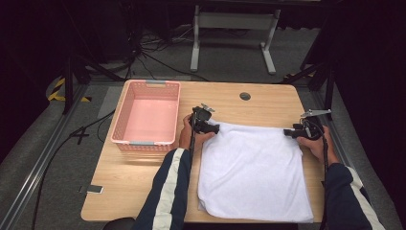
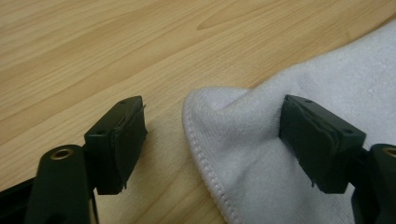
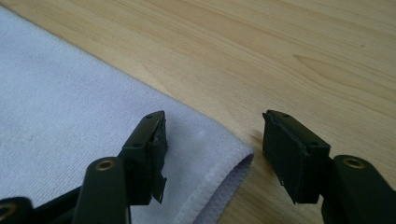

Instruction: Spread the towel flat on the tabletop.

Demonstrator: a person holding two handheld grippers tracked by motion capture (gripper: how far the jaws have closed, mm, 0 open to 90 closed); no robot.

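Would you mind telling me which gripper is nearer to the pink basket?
The left. The left gripper is at the white towel's far left corner, just right of the pink basket; the right gripper is at the towel's far right corner.

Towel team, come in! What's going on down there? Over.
Left gripper open, right gripper open, one at each far corner. White towel flat on table. Pink basket off to the side, nothing blocking.
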